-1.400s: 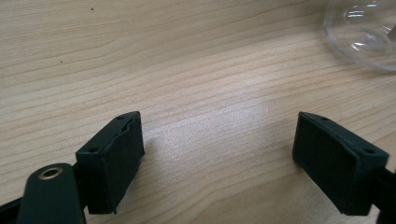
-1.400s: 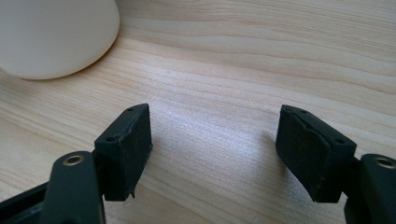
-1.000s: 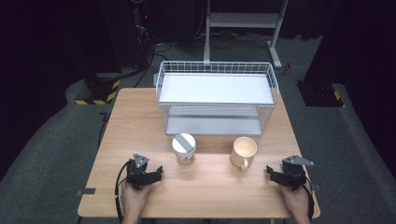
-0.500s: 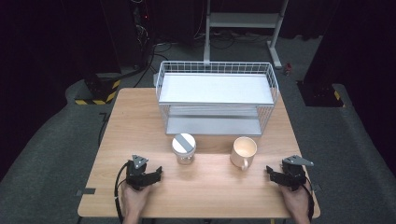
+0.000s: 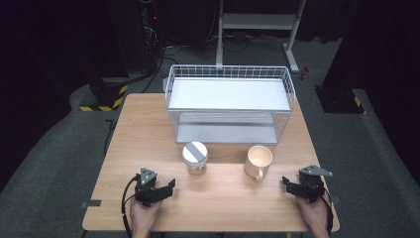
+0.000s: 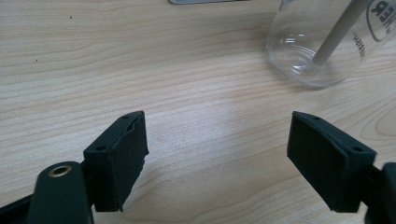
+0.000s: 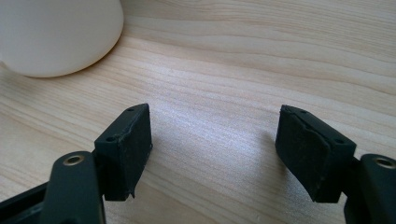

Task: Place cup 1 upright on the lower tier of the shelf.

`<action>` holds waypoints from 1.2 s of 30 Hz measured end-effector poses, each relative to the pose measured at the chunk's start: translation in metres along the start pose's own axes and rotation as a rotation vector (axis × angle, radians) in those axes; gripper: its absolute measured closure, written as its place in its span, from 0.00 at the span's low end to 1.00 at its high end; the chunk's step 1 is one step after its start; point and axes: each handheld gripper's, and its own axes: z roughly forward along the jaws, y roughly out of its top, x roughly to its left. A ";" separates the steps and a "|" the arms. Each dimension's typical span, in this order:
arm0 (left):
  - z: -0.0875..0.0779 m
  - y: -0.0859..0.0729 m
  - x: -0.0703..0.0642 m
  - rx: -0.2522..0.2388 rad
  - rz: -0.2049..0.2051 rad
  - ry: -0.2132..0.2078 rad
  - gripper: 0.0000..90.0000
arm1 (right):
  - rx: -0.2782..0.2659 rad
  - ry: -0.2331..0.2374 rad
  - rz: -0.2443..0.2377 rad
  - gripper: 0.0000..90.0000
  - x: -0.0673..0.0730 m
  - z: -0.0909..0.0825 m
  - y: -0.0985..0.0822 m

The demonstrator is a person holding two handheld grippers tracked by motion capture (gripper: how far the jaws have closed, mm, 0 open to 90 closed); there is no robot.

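A rectangular light wooden table [image 5: 148,124] stands on a grey carpeted floor [image 5: 44,148]. At its far middle sits a white wire two-tier rack [image 5: 230,101] with flat pale shelves. Just in front of the rack's near edge stand a clear glass jar with a grey-and-white lid [image 5: 195,157], to the left, and a cream ceramic mug [image 5: 258,161] beside it to the right, handle turned toward the near edge. The left black tongs [image 5: 170,184] rest on the table near the front left, held in a hand, jaws spread wide with bare wood between them; in the left gripper view the jar's base lies ahead to the right. The right black tongs [image 5: 286,183] rest near the front right, jaws likewise apart and holding nothing, the mug ahead to their left.
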 end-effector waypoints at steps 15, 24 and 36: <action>0.006 0.006 -0.028 -0.020 0.057 -0.052 0.23 | 0.000 0.001 0.000 0.30 0.000 0.000 0.000; 0.011 0.009 -0.037 -0.024 0.066 -0.093 0.22 | 0.000 0.001 0.000 0.30 0.000 0.000 0.000; 0.015 0.025 -0.048 -0.018 0.113 -0.144 0.16 | 0.000 0.001 0.000 0.30 0.000 0.000 0.000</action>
